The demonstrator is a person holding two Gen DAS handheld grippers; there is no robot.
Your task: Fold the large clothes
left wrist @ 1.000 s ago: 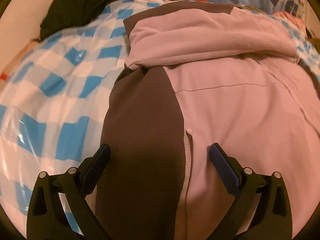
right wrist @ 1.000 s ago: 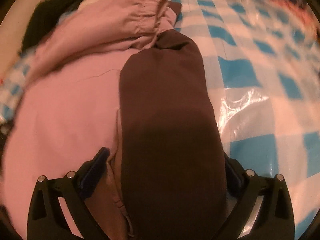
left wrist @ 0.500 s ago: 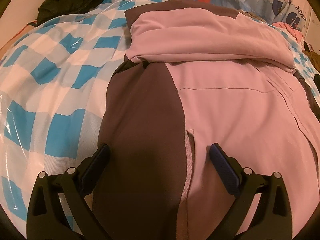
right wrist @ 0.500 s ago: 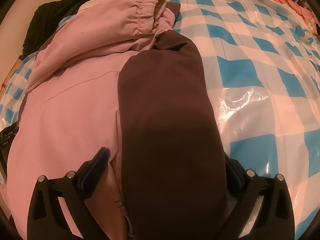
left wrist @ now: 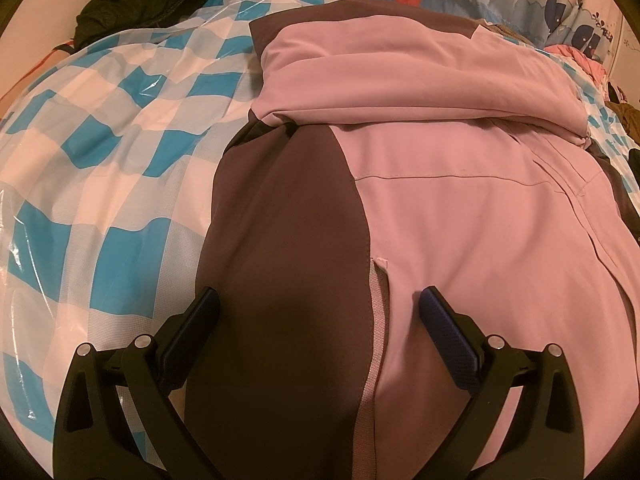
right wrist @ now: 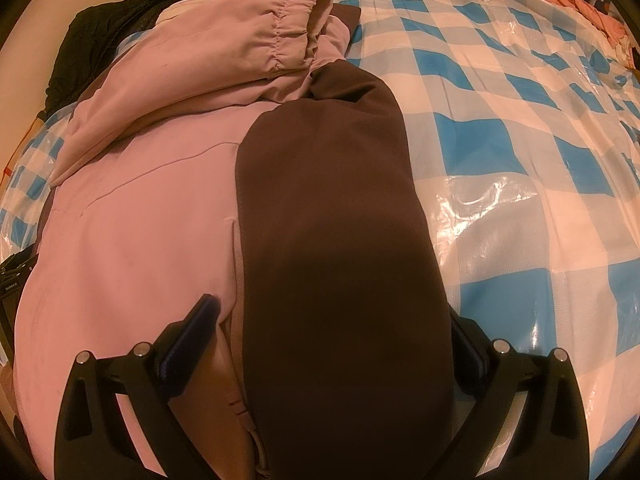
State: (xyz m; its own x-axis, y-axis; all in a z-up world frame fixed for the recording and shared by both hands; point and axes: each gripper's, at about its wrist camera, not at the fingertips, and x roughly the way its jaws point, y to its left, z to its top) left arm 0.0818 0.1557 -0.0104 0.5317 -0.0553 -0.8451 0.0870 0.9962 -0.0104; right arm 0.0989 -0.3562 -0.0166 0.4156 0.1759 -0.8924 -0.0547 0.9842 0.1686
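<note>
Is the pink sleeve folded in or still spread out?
Folded in: the pink sleeve lies across the jacket body, its gathered cuff resting near the brown side panel.

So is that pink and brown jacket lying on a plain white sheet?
No, the jacket lies on a blue-and-white checked cover with a shiny plastic film over it.
</note>
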